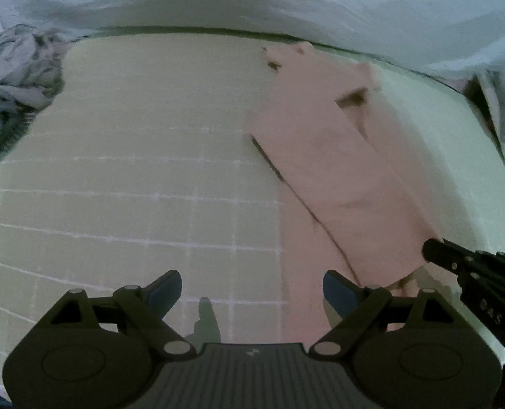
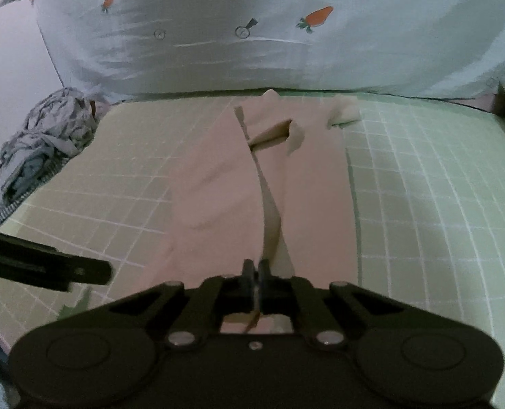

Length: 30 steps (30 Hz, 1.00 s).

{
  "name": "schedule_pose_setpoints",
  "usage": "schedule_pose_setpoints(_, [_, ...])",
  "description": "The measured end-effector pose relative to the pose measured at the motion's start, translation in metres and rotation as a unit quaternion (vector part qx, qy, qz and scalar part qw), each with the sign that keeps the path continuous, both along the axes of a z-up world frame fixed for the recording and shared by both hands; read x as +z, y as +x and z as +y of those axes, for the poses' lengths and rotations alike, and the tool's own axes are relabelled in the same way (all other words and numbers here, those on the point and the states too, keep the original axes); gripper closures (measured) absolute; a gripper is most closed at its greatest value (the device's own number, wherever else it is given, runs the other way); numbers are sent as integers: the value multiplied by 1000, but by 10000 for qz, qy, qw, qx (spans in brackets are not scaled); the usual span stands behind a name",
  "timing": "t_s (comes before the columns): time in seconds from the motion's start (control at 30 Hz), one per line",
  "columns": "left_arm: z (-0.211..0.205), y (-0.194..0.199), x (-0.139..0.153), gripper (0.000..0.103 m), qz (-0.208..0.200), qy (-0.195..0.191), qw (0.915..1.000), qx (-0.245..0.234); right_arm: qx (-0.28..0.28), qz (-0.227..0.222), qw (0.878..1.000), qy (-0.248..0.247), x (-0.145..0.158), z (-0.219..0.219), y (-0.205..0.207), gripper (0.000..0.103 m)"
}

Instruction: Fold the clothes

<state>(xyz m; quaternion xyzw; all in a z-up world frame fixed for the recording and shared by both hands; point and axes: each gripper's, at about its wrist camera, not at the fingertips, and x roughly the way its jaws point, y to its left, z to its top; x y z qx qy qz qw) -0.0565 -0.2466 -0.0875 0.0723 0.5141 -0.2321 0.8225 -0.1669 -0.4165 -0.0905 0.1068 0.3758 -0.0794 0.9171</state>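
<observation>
In the left wrist view, the left gripper [image 1: 250, 289] is seen with its fingers spread wide and nothing between them, above the green gridded mat [image 1: 133, 170]. The pink garment [image 1: 324, 156] lies from 12 to 5 o'clock. A crumpled grey garment [image 1: 14, 71] sits at 10 o'clock.

In the right wrist view, the right gripper [image 2: 254, 271] is clenched on a raised fold of the pink garment [image 2: 215, 184], which is spread at centre toward 12 o'clock.
</observation>
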Motion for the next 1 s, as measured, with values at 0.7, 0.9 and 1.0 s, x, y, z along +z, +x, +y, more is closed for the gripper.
schedule_pose_setpoints(0.7, [-23,-47,-27,13,337,210,9982,-450,-625,904,9923,562,-34,-20,-78,101])
schedule_pose_setpoints(0.9, [-18,-53,-25,13,313,133,9983,-471,-807,692,9937,348,-26,-21,-77,60])
schedule_pose_setpoints(1.0, [-15,-57,-24,13,351,64,9980,-517,-913,499,9945,121,-18,-20,-77,41])
